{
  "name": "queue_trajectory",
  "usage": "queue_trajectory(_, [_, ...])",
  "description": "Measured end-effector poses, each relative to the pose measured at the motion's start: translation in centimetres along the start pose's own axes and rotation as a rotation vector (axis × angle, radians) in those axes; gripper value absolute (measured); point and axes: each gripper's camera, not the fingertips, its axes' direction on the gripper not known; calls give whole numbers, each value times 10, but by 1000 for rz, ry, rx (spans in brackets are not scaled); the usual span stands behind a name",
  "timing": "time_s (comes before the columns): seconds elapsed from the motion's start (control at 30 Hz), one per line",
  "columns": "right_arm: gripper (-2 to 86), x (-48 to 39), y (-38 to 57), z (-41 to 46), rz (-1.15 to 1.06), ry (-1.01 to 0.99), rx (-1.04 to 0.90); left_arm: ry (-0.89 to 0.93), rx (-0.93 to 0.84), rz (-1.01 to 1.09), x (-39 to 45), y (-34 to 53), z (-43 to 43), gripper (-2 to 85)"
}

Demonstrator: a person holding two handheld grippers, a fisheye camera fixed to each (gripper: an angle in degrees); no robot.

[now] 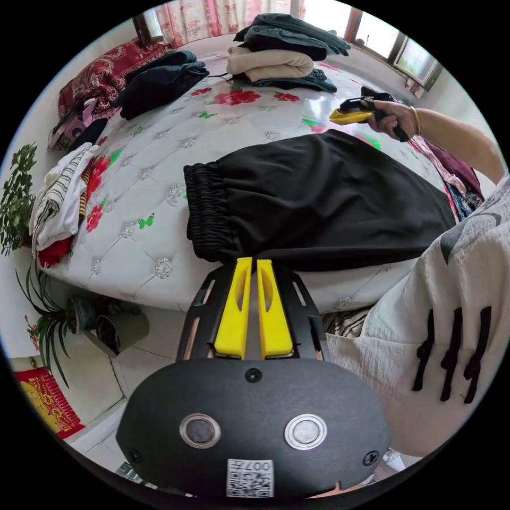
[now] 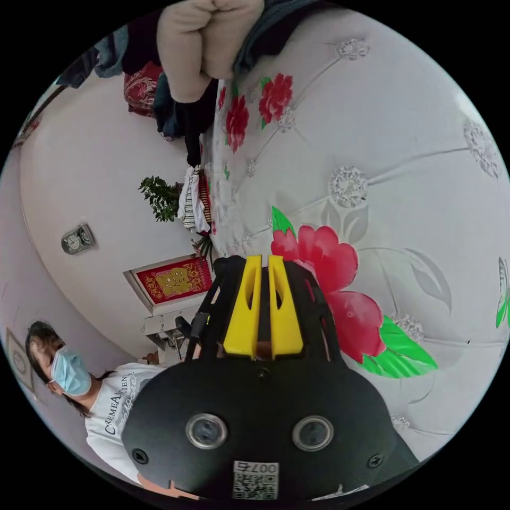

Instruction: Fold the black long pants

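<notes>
A tufted white bed printed with red flowers is seen in the left gripper view, and the black long pants are laid flat across it, the gathered waistband toward the left of that view. Behind the pants, a stack of folded clothes with a cream piece in it is set at the far side of the bed, a dark heap beside it, and a pile of striped and white garments at the bed's left edge. A person's white top is seen at the right.

The left tool is held at the near hem of the pants, its yellow jaws drawn nearly together; whether cloth is pinched cannot be told. The right tool is held in a hand over the bed beyond the pants.

In the right gripper view the right tool is seen with jaws nearly closed on nothing, above a red flower on the mattress. A second person, a potted plant and a wall clock are seen there.
</notes>
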Motion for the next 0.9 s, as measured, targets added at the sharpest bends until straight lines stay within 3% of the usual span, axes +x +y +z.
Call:
queue_trajectory(0.2, [-2,-35,91,-44,-231,184,165,-25,130,-70,-7,11,-59,0])
queue_trajectory(0.33, [-1,-14,172,-78,-168,178,269,-94,213,-50,10,-3,-85,-3])
queue_trajectory(0.47, [5,27,290,-124,-19,142,461,-203,77,-50,-2,5,-66,-5])
queue_trajectory(0.57, [19,48,385,-152,82,178,636,-84,-91,-138,-38,16,-43,-8])
queue_trajectory(0.77, [66,81,564,-174,431,355,1043,119,74,-320,-85,29,-93,-10])
queue_trajectory(0.9, [90,118,629,-161,547,264,1234,210,116,-418,-102,41,-99,-9])
